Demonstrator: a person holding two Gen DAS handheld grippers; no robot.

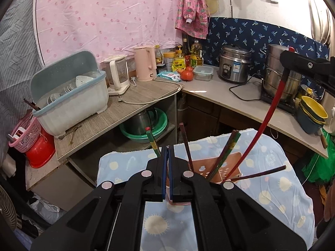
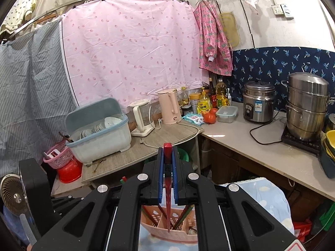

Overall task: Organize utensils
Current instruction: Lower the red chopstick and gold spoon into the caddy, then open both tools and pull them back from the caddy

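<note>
A pink perforated utensil holder (image 1: 230,163) (image 2: 167,236) stands on a small table with a blue patterned cloth (image 1: 272,177). Several chopsticks lean in it, among them a dark red one (image 1: 185,144) and a red-and-green pair (image 1: 229,146). My right gripper (image 2: 168,156) (image 1: 287,59) is shut on a red chopstick (image 2: 168,188) (image 1: 270,108), gripped near its top, with its lower end down in the holder. My left gripper (image 1: 168,152) is shut with nothing between its pads. A green chopstick (image 1: 153,141) with a red tip rises just beside its left finger; I cannot tell whether they touch.
A grey-blue dish box (image 1: 71,102) with bowls sits on the wooden counter, beside two kettles (image 1: 144,62). The corner worktop holds bottles, tomatoes, a rice cooker (image 1: 234,64), a steel steamer (image 1: 280,73) and stacked bowls (image 1: 312,113). A pink basket (image 1: 25,136) and red basin stand at the left.
</note>
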